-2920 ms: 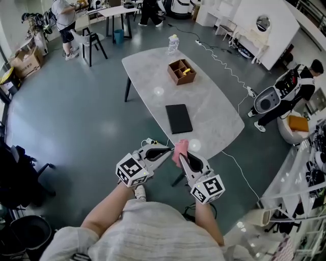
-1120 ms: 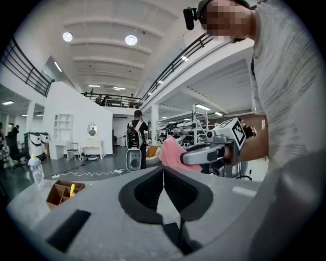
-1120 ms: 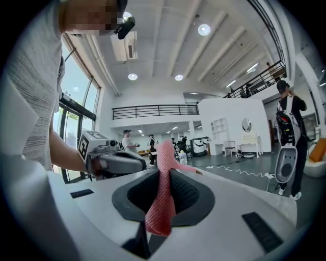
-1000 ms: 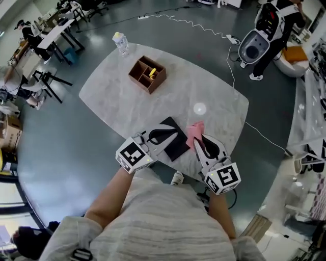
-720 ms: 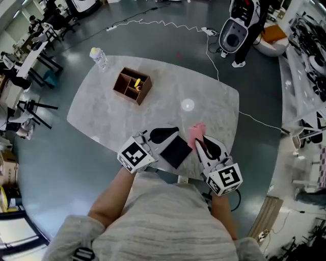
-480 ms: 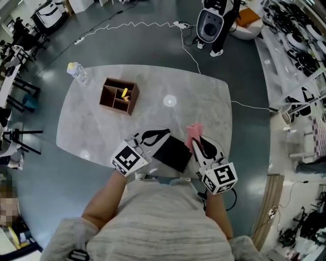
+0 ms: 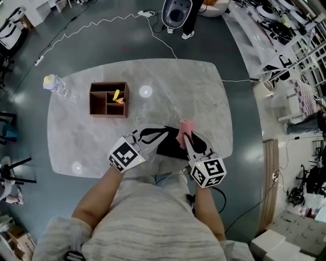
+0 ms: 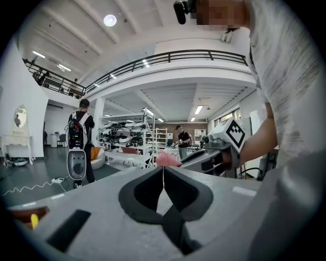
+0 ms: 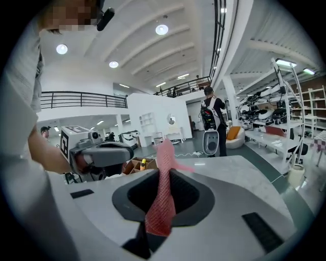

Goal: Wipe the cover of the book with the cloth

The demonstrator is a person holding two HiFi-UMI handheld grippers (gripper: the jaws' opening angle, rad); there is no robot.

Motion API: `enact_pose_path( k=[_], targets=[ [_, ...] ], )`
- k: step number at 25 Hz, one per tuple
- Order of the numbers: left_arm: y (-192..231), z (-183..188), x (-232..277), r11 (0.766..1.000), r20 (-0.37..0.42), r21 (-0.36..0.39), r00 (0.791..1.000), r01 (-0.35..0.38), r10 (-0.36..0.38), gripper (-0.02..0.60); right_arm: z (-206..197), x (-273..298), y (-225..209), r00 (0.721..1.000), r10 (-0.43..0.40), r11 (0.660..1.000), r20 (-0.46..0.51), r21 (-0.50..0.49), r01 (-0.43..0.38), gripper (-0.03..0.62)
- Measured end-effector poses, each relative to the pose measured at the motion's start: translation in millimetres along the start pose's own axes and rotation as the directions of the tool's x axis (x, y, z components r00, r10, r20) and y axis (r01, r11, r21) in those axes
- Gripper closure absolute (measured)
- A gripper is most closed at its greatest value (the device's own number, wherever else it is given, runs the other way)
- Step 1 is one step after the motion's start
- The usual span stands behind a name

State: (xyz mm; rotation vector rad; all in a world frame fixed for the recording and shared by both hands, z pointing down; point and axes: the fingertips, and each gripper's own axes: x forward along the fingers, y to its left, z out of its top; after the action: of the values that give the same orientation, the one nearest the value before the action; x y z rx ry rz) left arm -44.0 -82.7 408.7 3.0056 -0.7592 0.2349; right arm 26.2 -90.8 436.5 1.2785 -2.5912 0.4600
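A black book [image 7: 169, 148] lies flat near the front edge of the grey marble table [image 7: 168, 86], partly hidden under both grippers. My right gripper [image 7: 185, 136] is shut on a pink cloth [image 7: 184, 127], which sticks up past its tips over the book's right side. In the right gripper view the cloth [image 9: 161, 204] is pinched between the jaws of the right gripper [image 9: 164, 172]. My left gripper [image 7: 167, 132] is shut with nothing in it, over the book's left part. The left gripper [image 8: 163, 168] faces the cloth [image 8: 167, 159].
A brown wooden compartment box [image 7: 108, 99] holding a yellow item stands at the table's left, with a bottle [image 7: 54, 85] at the far left corner. Beyond the table a person stands by a white machine [image 7: 176, 11], and a white cable [image 7: 97, 25] runs over the floor.
The table has swung round in view as I came up to its front edge. Both grippers moved forward and down and now hang over the book, the cloth still in the right one.
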Motion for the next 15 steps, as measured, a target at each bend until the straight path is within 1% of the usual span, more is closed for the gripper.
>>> enact_pose_path(
  k=[4, 9, 12, 15],
  targets=[
    [5, -7, -7, 1.0, 0.019, -0.029, 1.0, 0.006, -0.005, 0.566, -17, 12, 4, 0.998, -0.05, 0.998, -0.036, 0.031, 0.051, 0.537],
    [7, -18, -8, 0.999, 0.046, -0.049, 0.999, 0.001, 0.001, 0.566, -51, 32, -2, 0.993, -0.103, 0.992, -0.059, 0.061, 0.107, 0.537],
    [5, -25, -9, 0.998, 0.048, -0.067, 0.999, -0.009, 0.013, 0.566, -75, 49, 1, 0.99, -0.117, 0.991, -0.082, 0.054, 0.121, 0.537],
    [6, -32, -10, 0.996, 0.045, -0.081, 0.999, -0.022, 0.025, 0.566, -100, 65, 6, 0.984, -0.122, 0.991, -0.131, 0.034, 0.128, 0.537]
  ],
)
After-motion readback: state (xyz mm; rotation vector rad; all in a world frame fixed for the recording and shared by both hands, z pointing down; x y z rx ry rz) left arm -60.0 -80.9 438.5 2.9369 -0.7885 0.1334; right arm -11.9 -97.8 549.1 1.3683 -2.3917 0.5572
